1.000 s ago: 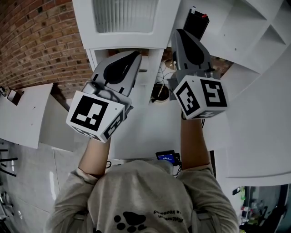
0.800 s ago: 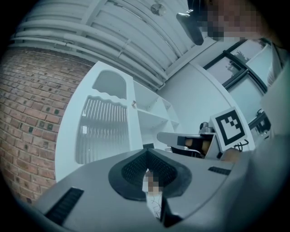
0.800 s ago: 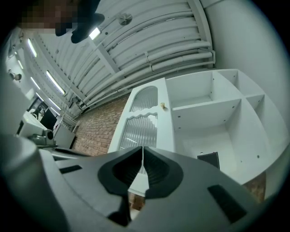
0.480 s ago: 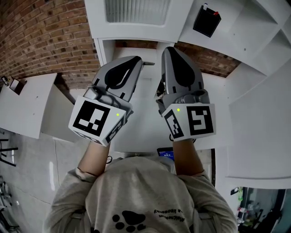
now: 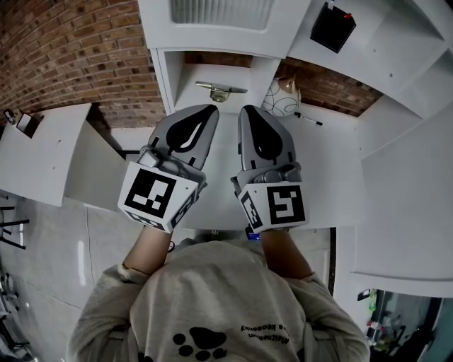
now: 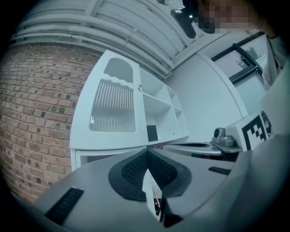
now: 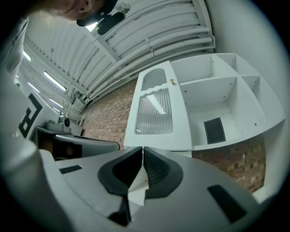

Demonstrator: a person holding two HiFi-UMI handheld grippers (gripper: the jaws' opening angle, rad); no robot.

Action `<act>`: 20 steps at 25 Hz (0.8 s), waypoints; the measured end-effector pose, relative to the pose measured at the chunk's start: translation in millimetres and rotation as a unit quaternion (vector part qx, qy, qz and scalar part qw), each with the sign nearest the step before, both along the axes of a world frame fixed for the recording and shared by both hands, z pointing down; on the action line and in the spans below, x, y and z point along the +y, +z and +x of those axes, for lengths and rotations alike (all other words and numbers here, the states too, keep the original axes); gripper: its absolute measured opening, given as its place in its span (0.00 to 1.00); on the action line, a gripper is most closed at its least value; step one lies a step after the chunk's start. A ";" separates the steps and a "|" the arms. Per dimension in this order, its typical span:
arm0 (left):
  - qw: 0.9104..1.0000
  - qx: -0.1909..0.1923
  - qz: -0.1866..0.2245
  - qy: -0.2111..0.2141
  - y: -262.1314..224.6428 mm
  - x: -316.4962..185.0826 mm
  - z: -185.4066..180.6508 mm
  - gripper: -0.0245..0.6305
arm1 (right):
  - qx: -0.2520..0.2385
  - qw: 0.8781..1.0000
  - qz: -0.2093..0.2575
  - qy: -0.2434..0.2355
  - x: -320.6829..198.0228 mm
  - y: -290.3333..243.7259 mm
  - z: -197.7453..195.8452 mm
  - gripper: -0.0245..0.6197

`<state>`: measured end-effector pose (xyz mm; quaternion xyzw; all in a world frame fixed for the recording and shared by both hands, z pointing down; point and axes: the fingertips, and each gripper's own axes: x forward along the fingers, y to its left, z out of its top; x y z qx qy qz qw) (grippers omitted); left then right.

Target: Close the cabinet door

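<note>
The cabinet door (image 5: 219, 15), white with a ribbed glass panel, lies flat in its frame above the worktop (image 5: 333, 162). Beside it are open shelves (image 5: 396, 42) with 1 black box (image 5: 333, 27). The left gripper (image 6: 147, 154) is pressed together and holds nothing. The right gripper (image 7: 142, 149) has just been closing, and its jaws meet with nothing between them. The 2 hover side by side over the worktop, not touching the door.

Left tool (image 6: 147, 154) pinched together, right tool (image 7: 142, 152) just closing, empty.
</note>
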<state>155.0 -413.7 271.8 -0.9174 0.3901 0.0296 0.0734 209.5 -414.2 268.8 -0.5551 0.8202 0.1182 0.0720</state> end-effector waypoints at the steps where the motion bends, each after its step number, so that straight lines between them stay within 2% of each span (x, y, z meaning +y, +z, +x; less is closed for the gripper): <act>1: 1.000 -0.001 -0.002 -0.002 4.5 1.2 0.4 0.05 | 0.003 1.000 -0.003 0.001 2.0 5.1 -0.5 0.08; 8: 0.999 0.001 -0.010 -0.034 26.6 18.0 1.3 0.05 | 0.011 0.999 -0.029 0.015 17.8 32.7 0.9 0.07; 13: 0.999 0.006 -0.015 -0.051 38.2 25.3 6.5 0.05 | 0.004 0.999 -0.050 0.006 24.1 49.2 3.1 0.07; 20: 0.998 0.006 -0.022 -0.059 50.7 30.8 17.5 0.05 | 0.005 0.999 -0.035 -0.006 32.5 47.5 11.1 0.07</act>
